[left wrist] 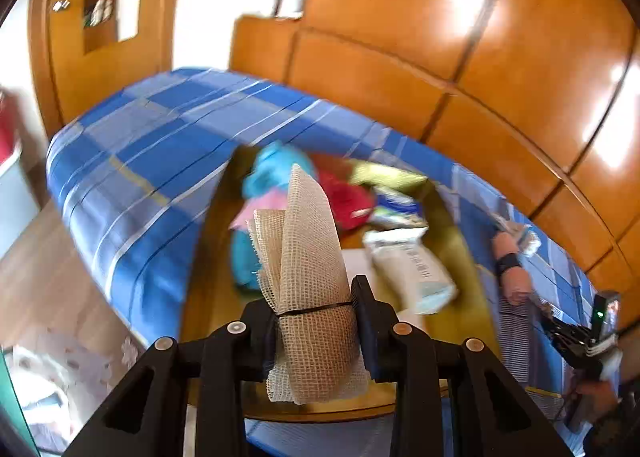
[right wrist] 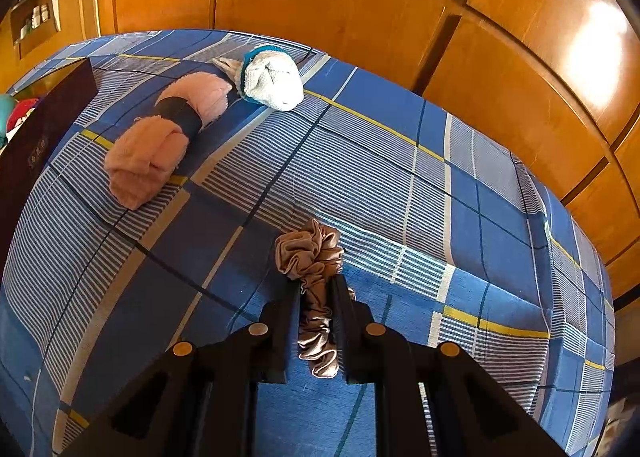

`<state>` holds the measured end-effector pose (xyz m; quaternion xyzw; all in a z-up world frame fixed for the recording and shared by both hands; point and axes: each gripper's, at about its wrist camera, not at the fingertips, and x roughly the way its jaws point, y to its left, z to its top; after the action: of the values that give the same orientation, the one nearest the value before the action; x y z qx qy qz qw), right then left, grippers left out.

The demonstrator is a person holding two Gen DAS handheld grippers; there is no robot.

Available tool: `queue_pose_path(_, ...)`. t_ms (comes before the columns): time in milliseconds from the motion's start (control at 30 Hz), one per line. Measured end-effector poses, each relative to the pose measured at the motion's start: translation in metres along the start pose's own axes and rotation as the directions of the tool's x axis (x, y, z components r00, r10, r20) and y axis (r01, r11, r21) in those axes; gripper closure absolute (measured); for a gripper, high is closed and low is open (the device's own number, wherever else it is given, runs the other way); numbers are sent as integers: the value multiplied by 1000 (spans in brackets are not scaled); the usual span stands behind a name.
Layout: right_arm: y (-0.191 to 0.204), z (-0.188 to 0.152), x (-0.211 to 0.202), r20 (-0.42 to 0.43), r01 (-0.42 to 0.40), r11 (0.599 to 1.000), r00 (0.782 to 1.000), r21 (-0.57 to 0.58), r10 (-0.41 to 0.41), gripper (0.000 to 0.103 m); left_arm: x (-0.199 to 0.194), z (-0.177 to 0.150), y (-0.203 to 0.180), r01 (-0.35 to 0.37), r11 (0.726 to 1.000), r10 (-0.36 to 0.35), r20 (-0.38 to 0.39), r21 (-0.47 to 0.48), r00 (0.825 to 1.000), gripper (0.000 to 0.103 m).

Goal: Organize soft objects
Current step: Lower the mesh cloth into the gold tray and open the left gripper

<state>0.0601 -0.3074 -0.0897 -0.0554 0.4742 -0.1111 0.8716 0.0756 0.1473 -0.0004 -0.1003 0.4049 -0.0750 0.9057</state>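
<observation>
Both grippers loaded: left gripper [left wrist: 316, 313] gauze roll [left wrist: 312, 277], right gripper [right wrist: 316, 297] scrunchie [right wrist: 314, 273]

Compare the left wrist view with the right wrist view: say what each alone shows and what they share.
Only the left wrist view: the left gripper shut on a beige mesh roll, over a box of soft items.
Only the right wrist view: the right gripper shut on a satin scrunchie.
Both: the blue plaid bedspread and pink rolled towel.
</observation>
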Motion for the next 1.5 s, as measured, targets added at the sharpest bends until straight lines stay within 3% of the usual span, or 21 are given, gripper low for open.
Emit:
queue_pose_path(167,1,0,0,-2,3,1000,1000,1,-3,88,20,-12,23,-24,1000,22,-68,-21,997,69)
queue_pose_path(400,2,0,-1,-3,4,1000,1000,7,-4,88,51,-21,18,-41,999,45,-140,28,989,65)
queue_pose_path(500,1,0,-1,-3,5,1000,1000,6,-5,88,54,-24,19,-61,997,67,-147,41,987,46)
queue_pose_path(533,1,0,-1,-3,5,1000,1000,6,-5,88,53,-25,20,-75,996,81,-143,44,986,42)
queue_pose_path(867,2,0,-1,-2,9,1000,1000,0,-9,88,32,-18,7,-142,985,146,-36,100,989,42)
queue_pose_path(1200,3,-1,-2,-7,7,1000,1000,1,-7,90,17,-21,-11,-127,986,129,-8,112,992,42)
queue_pose_path(1367,0,-1,-3,-17,-23,999,1000,32,24,93,13,-24,-17,-125,984,126,6,124,992,41)
queue_pose_path(1500,-2,0,-5,-25,-93,993,995,72,95,94,9,-26,-19,-129,983,128,18,128,992,39)
